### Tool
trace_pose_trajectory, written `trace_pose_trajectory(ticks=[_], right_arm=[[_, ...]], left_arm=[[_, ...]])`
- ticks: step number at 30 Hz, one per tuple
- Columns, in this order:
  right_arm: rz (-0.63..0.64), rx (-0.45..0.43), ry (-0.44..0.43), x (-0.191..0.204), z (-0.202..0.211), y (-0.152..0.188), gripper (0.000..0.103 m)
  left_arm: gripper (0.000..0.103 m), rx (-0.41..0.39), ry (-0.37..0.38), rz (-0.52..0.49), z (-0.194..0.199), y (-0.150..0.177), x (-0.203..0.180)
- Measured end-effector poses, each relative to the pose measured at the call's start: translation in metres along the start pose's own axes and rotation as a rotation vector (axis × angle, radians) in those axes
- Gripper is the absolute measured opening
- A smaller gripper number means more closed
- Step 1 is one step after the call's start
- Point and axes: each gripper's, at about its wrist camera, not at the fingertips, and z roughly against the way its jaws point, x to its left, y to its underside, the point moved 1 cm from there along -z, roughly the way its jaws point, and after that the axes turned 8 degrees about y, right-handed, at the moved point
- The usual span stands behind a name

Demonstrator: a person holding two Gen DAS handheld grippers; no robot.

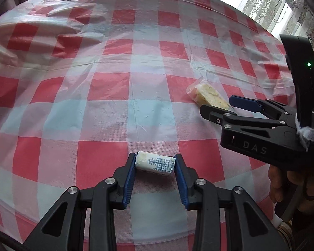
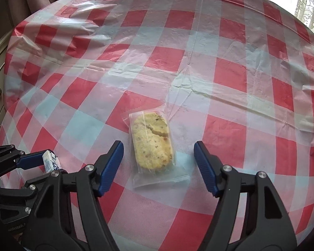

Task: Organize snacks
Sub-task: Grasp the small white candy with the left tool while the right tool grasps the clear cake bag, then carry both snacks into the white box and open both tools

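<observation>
Left gripper [image 1: 155, 163]: blue pads clamped on both ends of a small white wrapped candy with blue print [image 1: 155, 163], near the front edge of the red-and-white checked plastic tablecloth [image 1: 106, 87]. Right gripper [image 2: 158, 152]: fingers spread wide, holding nothing, straddling a clear-wrapped pale yellow biscuit [image 2: 151, 141] lying flat toward the cloth's front edge, no pad touching it.

Left tongs [image 1: 155, 163] clamped (right tongs [image 2: 158, 152] agape)
</observation>
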Motion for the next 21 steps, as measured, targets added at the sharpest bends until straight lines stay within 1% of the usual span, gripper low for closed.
trace_pose_trajectory(ticks=[1, 3, 4, 5, 7, 8, 13, 21], right_arm=[[0.014, -0.005, 0.016, 0.002, -0.001, -0.001, 0.067], [0.007, -0.007, 0.013, 0.001, 0.000, -0.003, 0.059], [0.003, -0.009, 0.019, -0.001, 0.001, -0.003, 0.051], [0.001, -0.010, 0.024, -0.001, 0.002, -0.002, 0.045], [0.001, -0.012, 0.028, -0.002, 0.004, 0.000, 0.041], [-0.004, -0.010, 0.032, -0.003, 0.006, 0.002, 0.040], [-0.040, 0.011, 0.047, -0.008, 0.017, 0.018, 0.039], [-0.081, 0.056, 0.063, -0.016, 0.041, 0.054, 0.039]], left_arm=[[0.037, -0.002, 0.001, 0.009, 0.001, 0.001, 0.001], [0.037, -0.006, -0.002, 0.020, 0.003, 0.002, 0.003], [0.037, -0.007, -0.003, 0.024, 0.003, 0.002, 0.003], [0.037, -0.005, -0.006, 0.029, 0.003, 0.002, 0.003], [0.037, -0.003, -0.012, 0.034, 0.003, 0.002, 0.003], [0.037, -0.001, -0.015, 0.039, 0.002, 0.001, 0.002], [0.037, 0.015, -0.028, 0.058, 0.001, 0.001, -0.001], [0.037, 0.019, -0.017, 0.041, 0.008, 0.009, -0.016]])
